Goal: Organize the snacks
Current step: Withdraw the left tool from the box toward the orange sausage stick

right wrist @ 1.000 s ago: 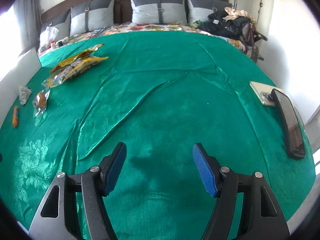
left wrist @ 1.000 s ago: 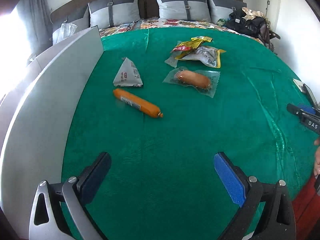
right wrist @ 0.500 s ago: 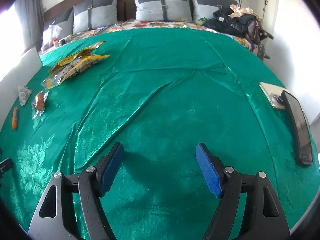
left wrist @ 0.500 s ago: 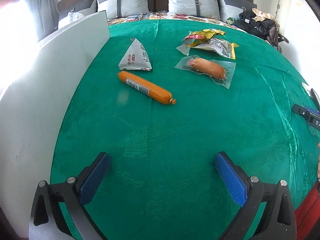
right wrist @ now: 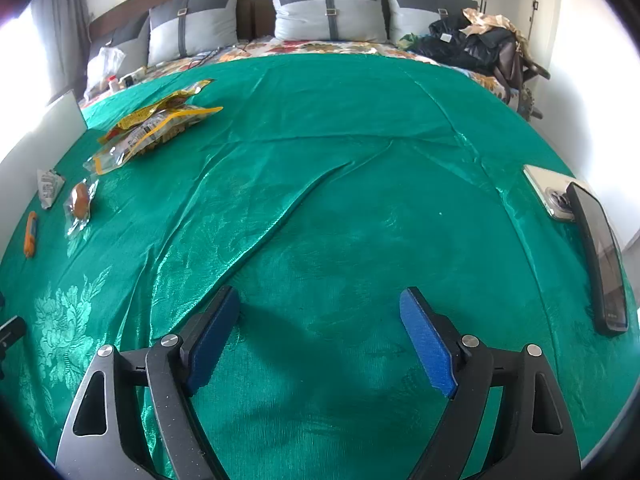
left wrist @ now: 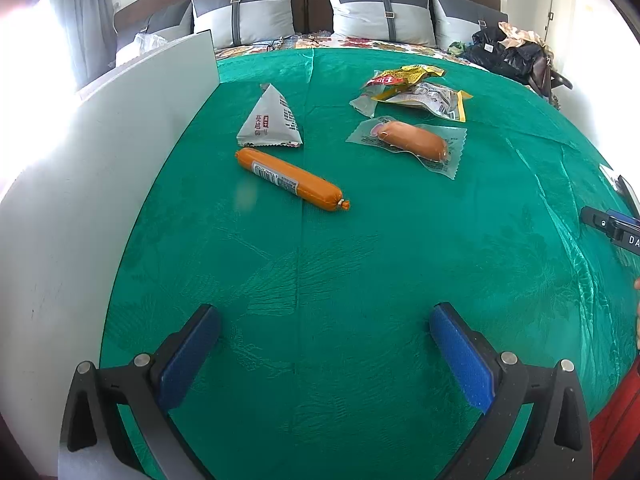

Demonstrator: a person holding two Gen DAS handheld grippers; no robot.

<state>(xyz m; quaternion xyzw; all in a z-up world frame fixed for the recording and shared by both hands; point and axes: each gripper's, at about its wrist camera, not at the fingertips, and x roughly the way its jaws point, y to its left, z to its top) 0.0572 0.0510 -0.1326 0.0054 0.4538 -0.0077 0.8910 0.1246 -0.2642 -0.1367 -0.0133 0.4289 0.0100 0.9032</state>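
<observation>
Apparently nothing had yet been sorted: every snack lay loose on the shiny green patterned cloth [left wrist: 360,280] that covered the worktop, and neither gripper held anything.

The left gripper [left wrist: 324,344] hovered over bare cloth with its blue-padded jaws spread wide and empty. Ahead of those jaws, slightly to their left, lay the long orange sausage stick in a tight plastic casing [left wrist: 291,179], set diagonally. Just beyond it, almost touching its far end, sat the grey-white pyramid-shaped foil packet with red print [left wrist: 271,121]. Ahead and to the right of the jaws lay the short brown sausage sealed in a clear flat pouch [left wrist: 412,141], and just past that, a small pile of yellow, red and clear crinkled snack bags [left wrist: 416,90] overlapping each other. A tall plain white board [left wrist: 100,168] stood along the left of the jaws.

The right gripper [right wrist: 320,336] also had its blue-padded jaws wide apart, with only wrinkled cloth between them. All the snacks sat well apart from it, far off to its left. To the right of its jaws lay a pale phone face down [right wrist: 546,192] and a dark phone [right wrist: 600,256], touching.

Judging from this, the whole task remained: no snack had been gathered, grouped or lined up, and no container showed.
</observation>
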